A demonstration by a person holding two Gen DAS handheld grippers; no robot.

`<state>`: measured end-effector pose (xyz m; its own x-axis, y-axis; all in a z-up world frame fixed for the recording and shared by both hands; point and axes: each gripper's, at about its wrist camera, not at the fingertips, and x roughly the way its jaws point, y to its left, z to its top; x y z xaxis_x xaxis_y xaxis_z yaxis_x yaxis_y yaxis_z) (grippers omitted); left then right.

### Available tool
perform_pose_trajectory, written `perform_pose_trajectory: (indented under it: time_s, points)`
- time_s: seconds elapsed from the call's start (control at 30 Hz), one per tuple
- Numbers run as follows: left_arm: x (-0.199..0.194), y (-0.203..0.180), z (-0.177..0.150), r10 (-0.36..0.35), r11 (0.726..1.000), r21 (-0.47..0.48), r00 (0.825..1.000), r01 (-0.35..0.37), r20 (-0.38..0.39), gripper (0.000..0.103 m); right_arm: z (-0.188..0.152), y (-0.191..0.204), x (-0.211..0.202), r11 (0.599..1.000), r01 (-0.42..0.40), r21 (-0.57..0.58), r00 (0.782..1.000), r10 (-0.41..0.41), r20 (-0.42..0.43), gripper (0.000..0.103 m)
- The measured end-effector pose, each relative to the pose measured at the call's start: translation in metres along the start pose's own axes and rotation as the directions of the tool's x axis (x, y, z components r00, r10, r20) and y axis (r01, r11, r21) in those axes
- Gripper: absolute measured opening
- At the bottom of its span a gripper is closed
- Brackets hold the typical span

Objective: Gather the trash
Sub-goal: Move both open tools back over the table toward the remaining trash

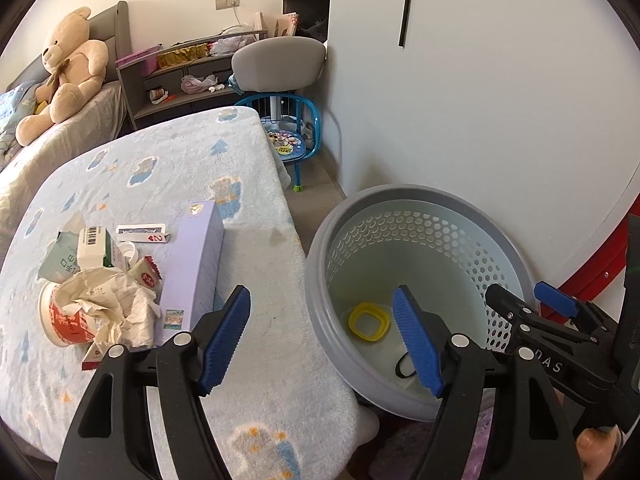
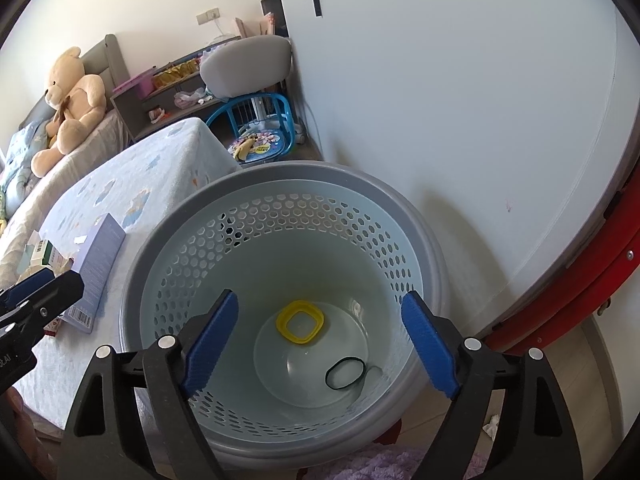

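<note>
We find the left gripper [image 1: 320,344] with its blue-padded jaws spread wide and nothing between them, poised over the right edge of the pale blue fleece-covered bed [image 1: 168,168], one finger above the fleece and the other above the basket's rim. The right gripper [image 2: 320,344] likewise stands wide open and empty, directly above the mouth of the round grey perforated plastic waste basket [image 2: 420,232], which stands on the floor against the bed's right edge. On the basket's bottom we note a yellow squarish plastic ring [image 2: 300,321] and a black elastic band [image 2: 345,374], lying apart. The remaining trash sits near the bed's left edge: a crumpled sheet of lined white paper [image 1: 116,308] stuffed in a red-and-white paper cup [image 1: 60,324], a small green-and-white carton [image 1: 96,246], and beside them a long lavender cardboard box [image 1: 196,268].
</note>
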<state>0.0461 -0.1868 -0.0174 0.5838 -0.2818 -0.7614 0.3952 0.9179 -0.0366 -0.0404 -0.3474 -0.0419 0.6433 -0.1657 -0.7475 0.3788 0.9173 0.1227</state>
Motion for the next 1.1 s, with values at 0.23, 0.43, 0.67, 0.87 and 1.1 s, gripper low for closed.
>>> perform_pose_trajectory:
  time_s: [0.23, 0.43, 0.67, 0.87, 1.1]
  points:
    - [-0.019, 0.032, -0.010, 0.042, 0.998, -0.047, 0.999, -0.041, 0.029, 0.072, -0.002, 0.008, -0.002, 1.000, 0.000, -0.014, 1.000, 0.000, 0.004, 0.086]
    - [-0.032, 0.066, -0.020, 0.075, 0.992, -0.101, 0.996, -0.070, 0.042, 0.072, -0.005, 0.021, -0.007, 0.999, 0.011, -0.041, 1.000, -0.010, 0.018, 0.086]
    - [-0.044, 0.103, -0.034, 0.103, 0.984, -0.154, 0.993, -0.094, 0.049, 0.072, -0.012, 0.039, -0.017, 0.999, -0.001, -0.048, 0.999, 0.003, 0.044, 0.087]
    - [-0.052, 0.128, -0.046, 0.121, 0.976, -0.186, 0.992, -0.110, 0.048, 0.072, -0.020, 0.062, -0.024, 0.998, -0.036, -0.058, 0.998, 0.039, 0.045, 0.088]
    - [-0.060, 0.154, -0.057, 0.147, 0.966, -0.222, 0.988, -0.133, 0.048, 0.072, -0.028, 0.100, -0.029, 0.991, -0.105, -0.083, 0.993, 0.108, 0.039, 0.088]
